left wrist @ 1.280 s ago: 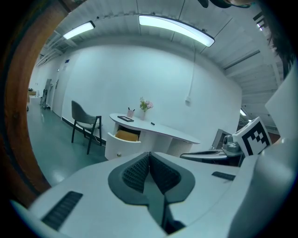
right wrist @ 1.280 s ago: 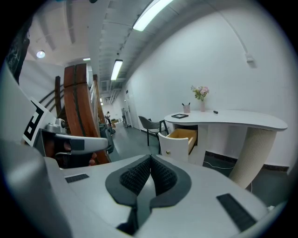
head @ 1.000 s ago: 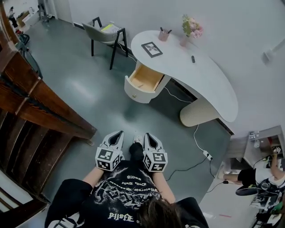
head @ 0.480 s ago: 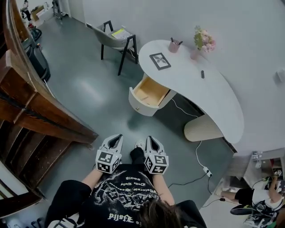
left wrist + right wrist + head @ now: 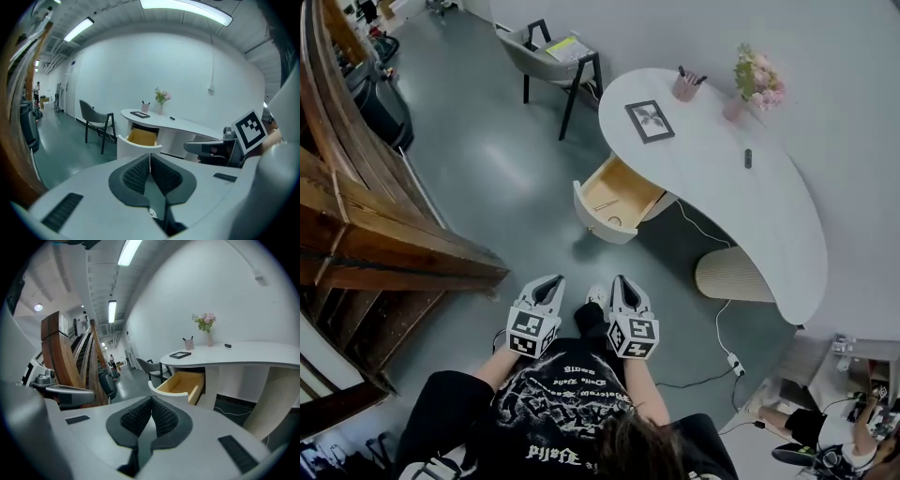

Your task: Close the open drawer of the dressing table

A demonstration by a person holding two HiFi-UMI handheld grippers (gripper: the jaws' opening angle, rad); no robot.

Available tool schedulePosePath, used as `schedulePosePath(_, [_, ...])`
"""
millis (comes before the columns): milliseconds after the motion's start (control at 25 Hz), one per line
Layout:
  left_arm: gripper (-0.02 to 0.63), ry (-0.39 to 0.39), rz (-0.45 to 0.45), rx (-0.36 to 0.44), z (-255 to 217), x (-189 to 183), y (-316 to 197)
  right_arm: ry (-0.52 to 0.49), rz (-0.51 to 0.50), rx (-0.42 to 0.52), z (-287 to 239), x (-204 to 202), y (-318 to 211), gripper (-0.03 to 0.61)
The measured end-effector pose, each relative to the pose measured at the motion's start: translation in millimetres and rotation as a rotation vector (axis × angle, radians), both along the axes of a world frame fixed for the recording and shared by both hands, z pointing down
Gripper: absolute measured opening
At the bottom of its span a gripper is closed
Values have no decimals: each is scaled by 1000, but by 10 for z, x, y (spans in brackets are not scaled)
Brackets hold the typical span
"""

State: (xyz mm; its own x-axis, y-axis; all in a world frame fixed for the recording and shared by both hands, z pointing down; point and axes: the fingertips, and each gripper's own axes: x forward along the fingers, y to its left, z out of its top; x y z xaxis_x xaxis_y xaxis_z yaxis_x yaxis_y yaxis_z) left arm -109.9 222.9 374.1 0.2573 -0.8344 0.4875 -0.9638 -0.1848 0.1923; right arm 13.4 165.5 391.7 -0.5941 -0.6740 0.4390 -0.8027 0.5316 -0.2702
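The white curved dressing table (image 5: 741, 202) stands ahead on the right. Its wood-lined drawer (image 5: 614, 208) is pulled out toward me, with a rounded white front (image 5: 598, 225). My left gripper (image 5: 551, 282) and right gripper (image 5: 622, 281) are side by side in front of my body, both shut and holding nothing, still well short of the drawer. In the left gripper view the closed left gripper (image 5: 150, 157) points at the drawer (image 5: 141, 138). In the right gripper view the closed right gripper (image 5: 151, 402) points just left of the drawer (image 5: 182, 383).
On the table top are a picture frame (image 5: 649, 120), a pen cup (image 5: 685, 87), a vase of flowers (image 5: 757, 80) and a small dark remote (image 5: 747, 157). A chair (image 5: 555, 52) stands beyond the table. A wooden staircase (image 5: 375, 234) rises left. A cable and power strip (image 5: 734, 364) lie on the right.
Both grippers and I have moved forward toward the dressing table, so the drawer sits nearer and lower in the head view. Both stay shut and side by side.
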Motion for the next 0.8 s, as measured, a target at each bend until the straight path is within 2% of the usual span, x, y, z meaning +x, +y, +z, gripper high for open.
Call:
schedulePosePath(280, [25,-20,-12,-41,150,22,-554,-1,-31,-23,130,-25,-596,26])
schedulePosePath(520, [25,-39,9,-52,193,204,-985,1,-96,-23,155,-26,-1087,26])
schedulePosePath(680, [25,-28,-37,-58,226,172,-1206,6,-132,-14,145,-48,-1358,26])
schedulePosePath(800, [25,-14,-73,-60,220,147,-1361,8,-121,-27,179,7,-1540,26])
